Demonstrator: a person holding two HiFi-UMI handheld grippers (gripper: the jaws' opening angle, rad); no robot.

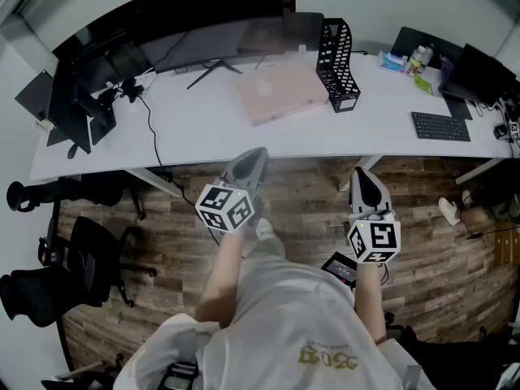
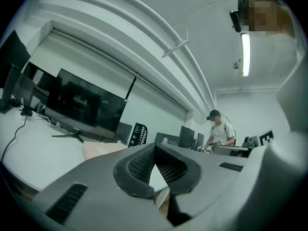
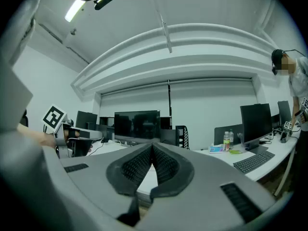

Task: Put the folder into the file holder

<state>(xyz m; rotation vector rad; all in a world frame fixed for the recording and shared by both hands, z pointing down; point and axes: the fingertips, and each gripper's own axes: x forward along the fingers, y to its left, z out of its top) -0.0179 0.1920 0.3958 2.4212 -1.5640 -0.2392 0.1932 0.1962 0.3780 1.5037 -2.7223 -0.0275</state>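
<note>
Head view: folder [image 1: 280,94] lies flat (long axis left-right).

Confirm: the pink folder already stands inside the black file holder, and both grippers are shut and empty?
No: the pink folder lies flat on the desk beside the black file holder, per the head view. Left gripper and right gripper are shut and empty.

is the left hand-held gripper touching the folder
Apart: head view shows the left hand-held gripper at the front edge of the desk, bare desk between it and the folder.
</note>
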